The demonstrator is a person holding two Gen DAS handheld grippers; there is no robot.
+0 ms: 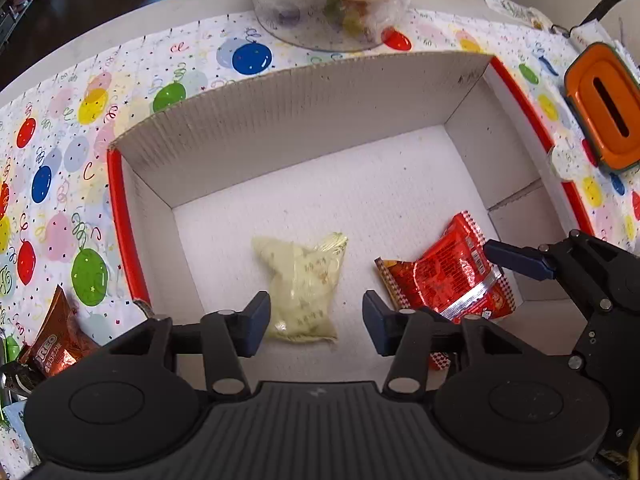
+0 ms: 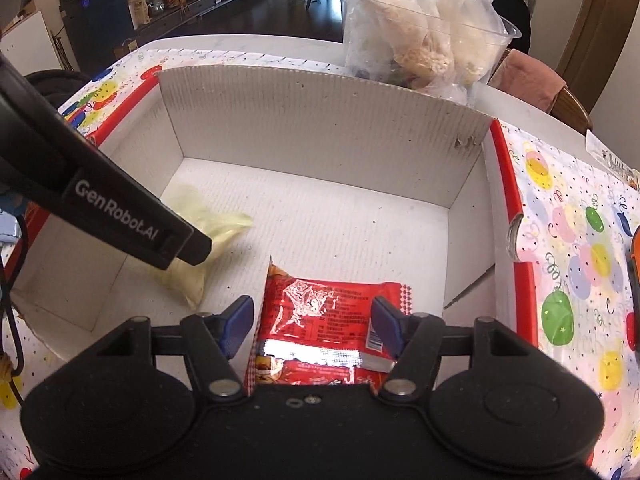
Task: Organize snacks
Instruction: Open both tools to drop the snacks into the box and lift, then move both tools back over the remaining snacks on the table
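Observation:
An open white cardboard box (image 1: 304,112) with red edges stands on the table. On its floor lies a pale yellow snack packet (image 1: 304,288), and my left gripper (image 1: 316,326) hangs just over its near end, open, with a gap between the right pad and the packet. A red snack packet (image 2: 320,312) sits at the box's front right, and my right gripper (image 2: 312,328) is shut on its two sides. In the left wrist view one of its fingers (image 1: 516,261) rests against the red snack packet (image 1: 448,276). The left gripper's black housing (image 2: 120,216) hides part of the yellow packet (image 2: 208,232).
A brown Oreo packet (image 1: 56,340) lies outside the box at its left. An orange-lidded container (image 1: 604,116) stands to the right. A clear bowl holding a plastic bag of pale snacks (image 2: 420,40) is behind the box. A balloon-print cloth (image 1: 60,160) covers the table.

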